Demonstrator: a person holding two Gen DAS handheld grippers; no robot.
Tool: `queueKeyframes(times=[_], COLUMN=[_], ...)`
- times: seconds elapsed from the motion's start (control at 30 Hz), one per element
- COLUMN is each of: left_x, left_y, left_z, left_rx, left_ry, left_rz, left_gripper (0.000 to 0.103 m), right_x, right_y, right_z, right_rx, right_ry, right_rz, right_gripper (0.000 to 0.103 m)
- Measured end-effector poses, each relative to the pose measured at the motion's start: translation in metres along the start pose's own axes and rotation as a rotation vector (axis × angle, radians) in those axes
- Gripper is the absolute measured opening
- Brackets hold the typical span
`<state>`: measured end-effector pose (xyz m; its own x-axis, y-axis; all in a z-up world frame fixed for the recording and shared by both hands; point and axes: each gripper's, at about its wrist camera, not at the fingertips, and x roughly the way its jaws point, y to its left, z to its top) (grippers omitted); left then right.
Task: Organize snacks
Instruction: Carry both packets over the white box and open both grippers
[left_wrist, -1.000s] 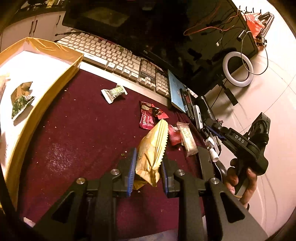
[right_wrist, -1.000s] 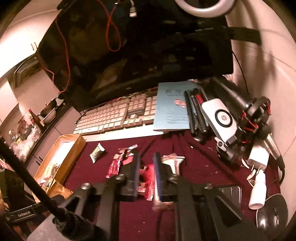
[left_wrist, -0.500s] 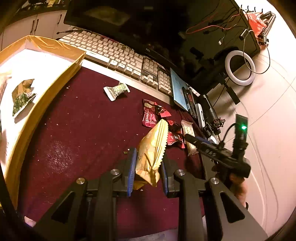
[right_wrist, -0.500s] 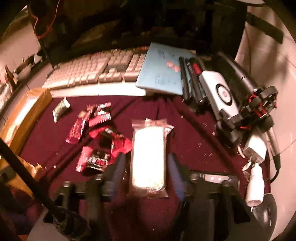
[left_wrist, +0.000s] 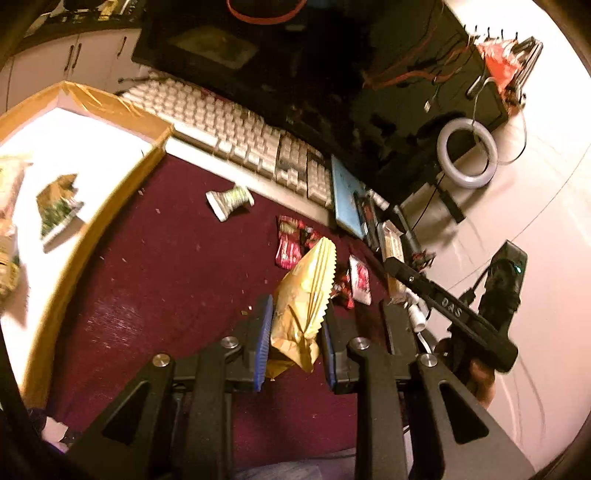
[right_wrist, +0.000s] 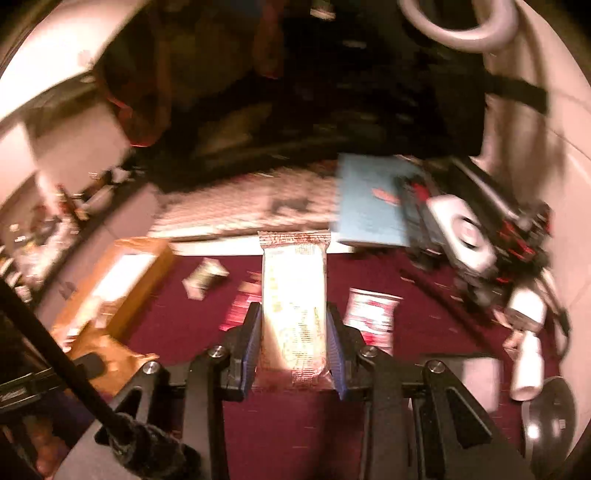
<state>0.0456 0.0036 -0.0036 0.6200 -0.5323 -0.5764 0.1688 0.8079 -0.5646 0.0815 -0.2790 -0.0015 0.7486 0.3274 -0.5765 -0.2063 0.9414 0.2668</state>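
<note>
Wrappers are light, crinkly and slippery: your right gripper (right_wrist: 293, 343) pinches the pale bar (right_wrist: 293, 295) mid-body above the mat (jaws have just been closing), left gripper (left_wrist: 295, 332) clamps the gold packet (left_wrist: 303, 306).

Keyboard (right_wrist: 236, 214) and box (right_wrist: 110, 291) motion-blurred

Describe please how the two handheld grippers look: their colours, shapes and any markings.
Both the left gripper and the right gripper are black, with angular arms holding triangular cut-outs, silver round bolts and blue ribbed pads. The right one's body carries white letters "DAS" and a small green light.
</note>
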Motion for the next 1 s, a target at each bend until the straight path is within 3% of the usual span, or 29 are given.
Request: queueKeyframes(times=[0.2,0.43,0.57,0.67,0.77,0.87,1.0], left_x=[-0.052,-0.098,-0.093,-0.073,-0.047,-0.025,-0.006], left_y=[0.018,0.082,0.121,0.15,0.17,0.187,0.199], left_z=[0.017,0.065,0.099,0.124,0.141,0.147,0.151], left_rx=[-0.034,-0.138,-0.198,-0.221,-0.227,-0.245,-0.256], left_ry=[-0.116,-0.189,-0.15,-0.091,-0.012,0.072,0.129], left_rz=[0.042,0.11,0.098,0.135,0.201,0.196,0.24], left_gripper=[0.025,0.025,0.025,0.025,0.025,0.025,0.026], right_x=[0.016,0.092,0.142,0.169,0.184,0.194,0.203], right_y=[0.074,0.158,0.203,0.223,0.235,0.237,0.237], right_z=[0.006,0.02,0.033,0.039,0.035,0.03,0.024], right_rx=[-0.079,-0.105,-0.123,-0.125,-0.155,-0.176,-0.215], right_ry=[0.014,0.184,0.278,0.311,0.315,0.316,0.323], right_rz=[0.23,0.385,0.393,0.375,0.329,0.275,0.229], right_gripper=[0.032,0.032,0.032,0.032,0.032,0.032,0.032])
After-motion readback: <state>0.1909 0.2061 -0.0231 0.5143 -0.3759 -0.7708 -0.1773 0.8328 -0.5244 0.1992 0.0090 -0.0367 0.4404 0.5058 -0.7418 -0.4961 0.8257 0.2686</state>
